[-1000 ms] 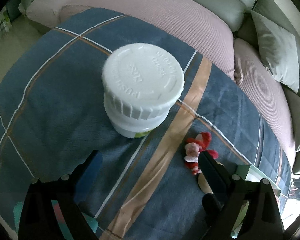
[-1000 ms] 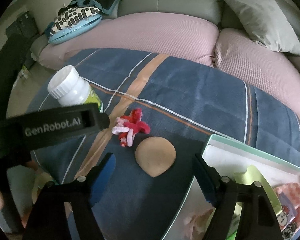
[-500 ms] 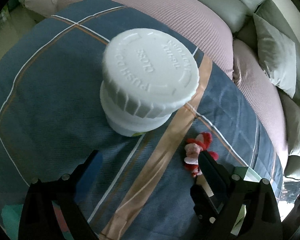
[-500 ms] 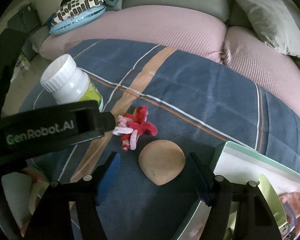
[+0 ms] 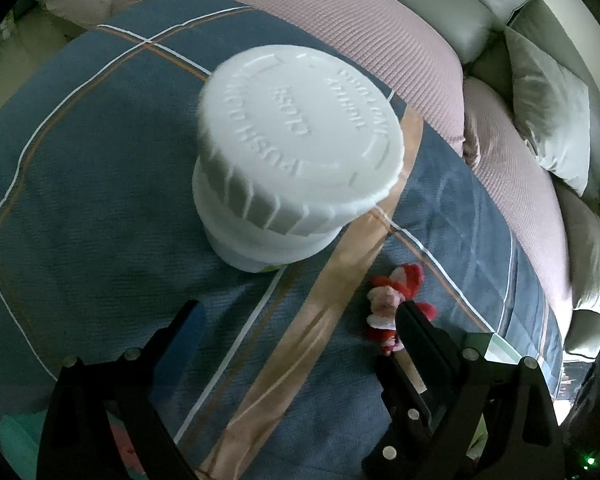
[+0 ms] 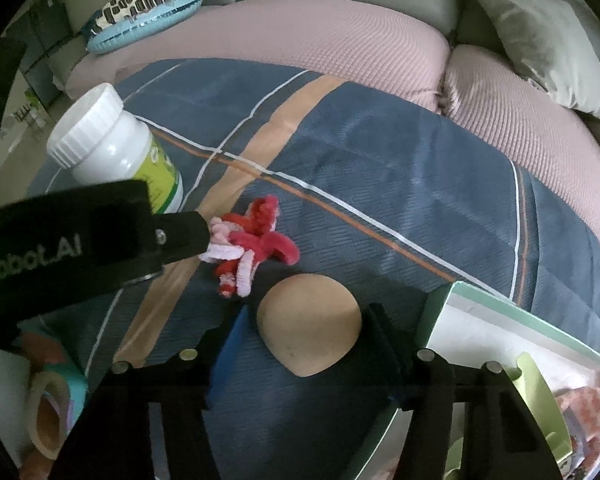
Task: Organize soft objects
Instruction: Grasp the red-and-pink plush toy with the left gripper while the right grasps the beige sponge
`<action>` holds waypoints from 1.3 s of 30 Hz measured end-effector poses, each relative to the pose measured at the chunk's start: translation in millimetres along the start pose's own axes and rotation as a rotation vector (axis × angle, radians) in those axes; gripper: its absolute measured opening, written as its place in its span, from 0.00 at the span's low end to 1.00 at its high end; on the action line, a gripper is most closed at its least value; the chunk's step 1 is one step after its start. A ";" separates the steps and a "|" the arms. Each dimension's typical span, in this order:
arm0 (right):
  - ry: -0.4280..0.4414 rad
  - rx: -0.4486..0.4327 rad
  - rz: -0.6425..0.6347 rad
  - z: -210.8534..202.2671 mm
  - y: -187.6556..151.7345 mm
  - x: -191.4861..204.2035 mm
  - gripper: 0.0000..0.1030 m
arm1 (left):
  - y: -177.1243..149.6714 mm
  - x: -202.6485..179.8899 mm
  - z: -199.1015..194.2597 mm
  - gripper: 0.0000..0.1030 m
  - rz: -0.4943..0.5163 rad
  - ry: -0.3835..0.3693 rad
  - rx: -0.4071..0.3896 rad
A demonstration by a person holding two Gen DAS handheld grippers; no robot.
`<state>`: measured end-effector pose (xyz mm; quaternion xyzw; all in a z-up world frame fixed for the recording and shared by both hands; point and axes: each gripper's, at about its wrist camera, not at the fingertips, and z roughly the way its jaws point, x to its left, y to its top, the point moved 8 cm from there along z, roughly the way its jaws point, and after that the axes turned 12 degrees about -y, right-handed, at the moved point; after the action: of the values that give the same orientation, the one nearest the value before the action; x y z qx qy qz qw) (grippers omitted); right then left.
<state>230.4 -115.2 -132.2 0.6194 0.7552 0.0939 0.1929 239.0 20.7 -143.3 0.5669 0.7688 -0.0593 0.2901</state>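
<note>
1. White bottle (image 5: 296,160) stands upright ahead of the left gripper (image 5: 300,328), whose jaws are apart, holding nothing.
2. Red-pink plush toy (image 6: 252,248) lies beside that gripper's right finger.
3. Tan pad (image 6: 310,324) sits between the right gripper's (image 6: 304,340) parted jaws.

A blue plaid cloth with tan and white stripes (image 6: 380,168) covers the counter. On it lie a white plastic bottle (image 6: 112,152), a red-and-pink fuzzy toy (image 6: 256,244), a tan rounded pad (image 6: 310,334) and a pale green-rimmed box (image 6: 512,320).
</note>
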 end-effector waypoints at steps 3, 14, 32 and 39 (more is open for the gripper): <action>-0.006 0.005 -0.010 1.0 -0.3 0.6 0.54 | -0.8 -2.4 1.4 0.93 0.003 -0.002 0.000; 0.007 0.014 -0.020 2.0 1.1 -0.1 0.53 | -3.4 -10.5 6.9 0.78 0.015 -0.030 0.014; 0.044 0.011 0.005 -5.6 -7.8 -3.6 0.53 | -10.6 -56.8 32.7 0.47 0.109 -0.128 0.040; 0.049 0.011 0.008 -6.7 -8.1 -3.0 0.53 | -7.9 -60.9 36.9 0.23 0.106 -0.186 0.028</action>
<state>220.9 -119.2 -128.7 0.6210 0.7576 0.1058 0.1708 257.4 -48.5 -144.4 0.6027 0.7066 -0.1068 0.3550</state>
